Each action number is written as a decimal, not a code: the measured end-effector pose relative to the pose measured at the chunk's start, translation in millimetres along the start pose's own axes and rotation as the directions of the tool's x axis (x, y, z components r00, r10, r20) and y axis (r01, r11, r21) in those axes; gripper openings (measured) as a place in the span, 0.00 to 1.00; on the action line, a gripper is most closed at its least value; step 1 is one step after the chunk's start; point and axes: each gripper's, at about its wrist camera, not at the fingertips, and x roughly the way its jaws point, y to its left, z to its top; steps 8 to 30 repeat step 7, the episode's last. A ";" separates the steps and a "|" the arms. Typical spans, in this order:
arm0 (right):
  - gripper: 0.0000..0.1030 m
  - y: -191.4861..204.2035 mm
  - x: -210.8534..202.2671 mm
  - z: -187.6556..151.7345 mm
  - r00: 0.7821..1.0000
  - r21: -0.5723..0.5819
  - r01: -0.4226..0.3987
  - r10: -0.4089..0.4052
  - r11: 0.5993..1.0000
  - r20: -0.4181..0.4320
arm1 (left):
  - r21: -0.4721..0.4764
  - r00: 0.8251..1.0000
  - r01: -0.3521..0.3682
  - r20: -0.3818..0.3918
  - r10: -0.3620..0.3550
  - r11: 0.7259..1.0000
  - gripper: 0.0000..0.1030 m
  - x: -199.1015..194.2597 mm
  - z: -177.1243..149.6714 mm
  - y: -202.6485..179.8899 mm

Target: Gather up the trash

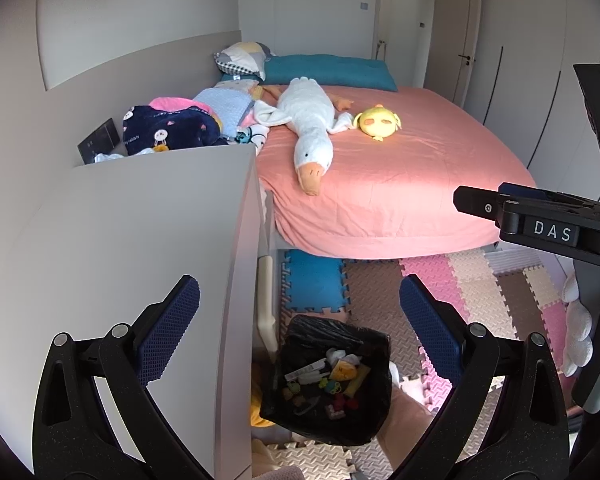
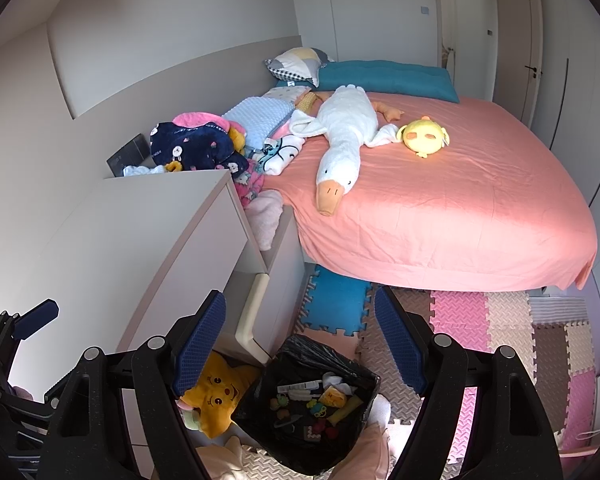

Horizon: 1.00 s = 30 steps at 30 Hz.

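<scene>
A trash bin lined with a black bag (image 1: 374, 412) stands on the foam floor mat beside a white cabinet; it shows in the right wrist view too (image 2: 268, 416). Inside lie mixed scraps (image 1: 328, 380): wrappers, small colourful pieces, a yellow item, also seen in the right wrist view (image 2: 316, 404). My left gripper (image 1: 300, 328) is open and empty, high above the bin. My right gripper (image 2: 300, 340) is open and empty, also above the bin. The right gripper's body (image 1: 540, 220) shows at the right of the left wrist view.
A white cabinet (image 1: 140, 240) stands left of the bin. A bed with a pink sheet (image 2: 440, 200) holds a white goose plush (image 2: 340, 140), a yellow plush (image 2: 424, 134) and piled clothes (image 2: 196, 148). A yellow star plush (image 2: 216, 396) lies beside the bin. Coloured foam tiles (image 2: 500, 328) cover the floor.
</scene>
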 end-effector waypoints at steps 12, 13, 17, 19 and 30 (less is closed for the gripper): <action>0.75 -1.0 0.1 -1.9 1.000 -0.001 0.001 -0.001 1.000 -0.001 | -0.001 1.000 0.000 -0.002 0.000 1.000 0.94 0.8 0.0 1.3; 0.75 -1.0 0.1 -1.9 1.000 -0.001 0.001 -0.001 1.000 -0.001 | -0.001 1.000 0.000 -0.002 0.000 1.000 0.94 0.8 0.0 1.3; 0.75 -1.0 0.1 -1.9 1.000 -0.001 0.001 -0.001 1.000 -0.001 | -0.001 1.000 0.000 -0.002 0.000 1.000 0.94 0.8 0.0 1.3; 0.75 -1.0 0.1 -1.9 1.000 -0.001 0.001 -0.001 1.000 -0.001 | -0.001 1.000 0.000 -0.002 0.000 1.000 0.94 0.8 0.0 1.3; 0.75 -1.0 0.1 -1.9 1.000 -0.001 0.001 -0.001 1.000 -0.001 | -0.001 1.000 0.000 -0.002 0.000 1.000 0.94 0.8 0.0 1.3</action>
